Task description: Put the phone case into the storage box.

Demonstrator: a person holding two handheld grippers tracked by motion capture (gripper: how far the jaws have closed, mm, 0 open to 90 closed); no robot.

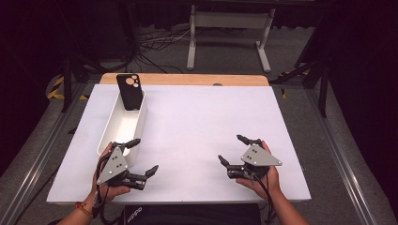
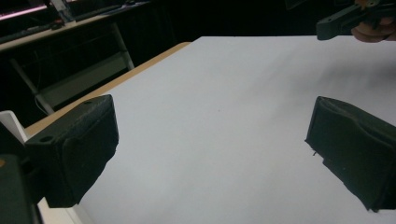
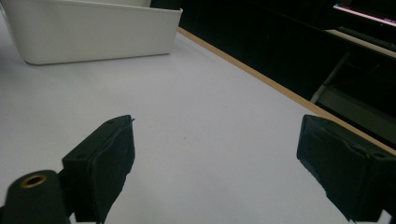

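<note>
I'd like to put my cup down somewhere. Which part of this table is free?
The widest bare stretch lies between the white bin and the table's right edge, ahead of the right gripper. It is crowded at the left, where the left gripper sits beside the bin holding a phone case.

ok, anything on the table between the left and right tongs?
Nothing. In the high view the white table is bare between the left tongs and the right tongs.

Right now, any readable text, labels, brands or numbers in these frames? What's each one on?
Black item at the table's near edge: faint pale lettering, too blurred to read.
Black phone case standing in the white bin: no text visible.
Left gripper, right gripper: no markings legible.
</note>
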